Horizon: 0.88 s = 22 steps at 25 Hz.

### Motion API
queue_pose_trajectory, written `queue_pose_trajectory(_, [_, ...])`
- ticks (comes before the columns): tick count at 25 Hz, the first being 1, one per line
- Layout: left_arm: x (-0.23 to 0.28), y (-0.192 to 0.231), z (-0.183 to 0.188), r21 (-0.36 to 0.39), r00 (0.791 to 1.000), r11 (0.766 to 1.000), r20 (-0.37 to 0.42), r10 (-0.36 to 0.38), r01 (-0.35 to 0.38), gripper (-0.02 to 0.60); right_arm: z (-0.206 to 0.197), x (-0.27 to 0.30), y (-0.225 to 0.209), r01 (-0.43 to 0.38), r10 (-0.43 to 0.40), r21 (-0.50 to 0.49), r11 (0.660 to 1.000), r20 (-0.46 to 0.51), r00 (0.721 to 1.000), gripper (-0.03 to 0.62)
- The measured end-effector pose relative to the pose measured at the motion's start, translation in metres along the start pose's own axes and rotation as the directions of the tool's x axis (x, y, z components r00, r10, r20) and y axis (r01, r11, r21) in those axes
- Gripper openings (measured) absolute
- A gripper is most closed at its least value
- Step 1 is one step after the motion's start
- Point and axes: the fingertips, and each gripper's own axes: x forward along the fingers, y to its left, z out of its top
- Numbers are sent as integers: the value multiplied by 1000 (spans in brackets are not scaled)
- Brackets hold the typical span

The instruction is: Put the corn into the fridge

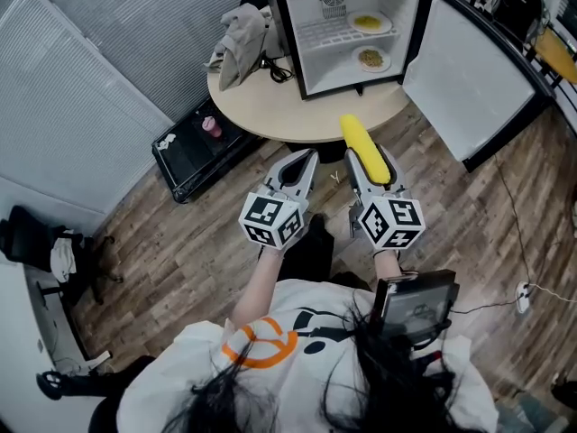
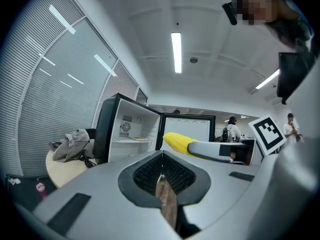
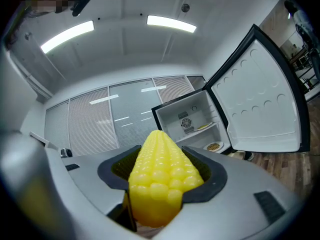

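A yellow corn cob (image 1: 363, 146) is clamped lengthwise in my right gripper (image 1: 370, 162), its tip pointing at the small black fridge (image 1: 411, 14). In the right gripper view the corn (image 3: 162, 176) fills the jaws, with the fridge (image 3: 173, 118) beyond it. The fridge stands on a round table (image 1: 270, 108) with its door (image 1: 464, 75) swung wide to the right. Its shelves carry two plates of food (image 1: 370, 23). My left gripper (image 1: 301, 159) hovers beside the right one, shut and holding nothing. The left gripper view shows the corn (image 2: 177, 141) off to the right.
A crumpled grey garment (image 1: 240, 38) and a black cable lie on the table left of the fridge. A black tray (image 1: 194, 149) sits on the wooden floor below the table. People stand far back (image 2: 232, 132). A power strip (image 1: 524, 298) lies at the right.
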Motion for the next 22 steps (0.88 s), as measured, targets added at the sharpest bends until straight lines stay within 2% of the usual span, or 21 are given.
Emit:
queue_pose_trajectory(5, [24, 16, 2, 2, 1000, 1000, -5, -18, 18, 11, 3, 24, -14, 20, -20, 9, 1000, -3, 1000, 258])
queue_pose_trajectory(12, [85, 57, 5, -4, 997, 998, -34, -68, 67, 11, 5, 87, -46, 62, -62, 39, 997, -24, 998, 258])
queue_pose_trajectory(22, [145, 105, -1, -41, 987, 990, -78, -141, 138, 11, 7, 159, -78, 133, -130, 62, 989, -53, 990, 258])
